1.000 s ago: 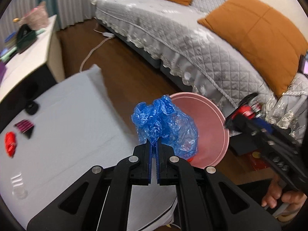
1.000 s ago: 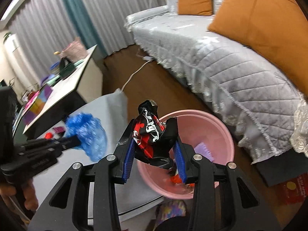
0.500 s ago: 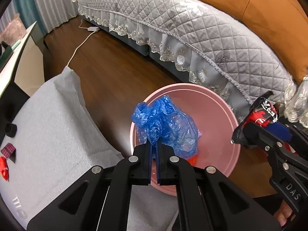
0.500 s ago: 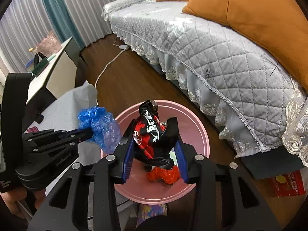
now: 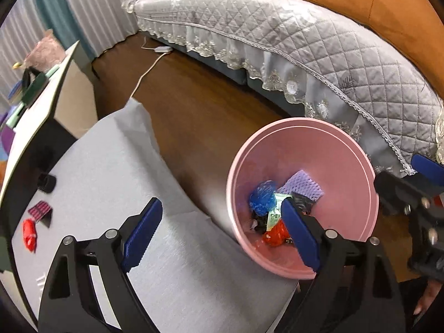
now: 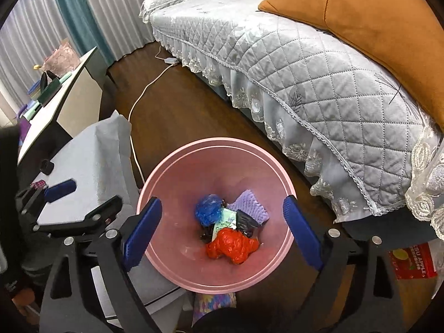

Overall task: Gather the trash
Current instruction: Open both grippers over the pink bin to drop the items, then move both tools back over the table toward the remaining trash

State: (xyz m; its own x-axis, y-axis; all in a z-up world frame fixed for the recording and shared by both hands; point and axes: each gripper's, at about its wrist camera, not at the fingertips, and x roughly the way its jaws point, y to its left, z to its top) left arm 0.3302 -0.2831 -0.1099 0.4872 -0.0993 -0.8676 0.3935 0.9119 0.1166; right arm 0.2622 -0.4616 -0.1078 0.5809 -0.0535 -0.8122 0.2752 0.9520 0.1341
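Pink bin stands upright on the wood floor, between table and sofa. At its bottom lie a crumpled blue bag, red wrapper, purple foam net and black wrapper, touching.

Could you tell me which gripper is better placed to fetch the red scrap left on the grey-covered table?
Left. The left gripper, jaws opening and empty, hangs over the table where the red scrap lies; the right gripper is over the pink bin.

The left gripper was opening its jaws with nothing between them, above the pink bin where a blue bag lay among wrappers, beside the grey-clothed desk.
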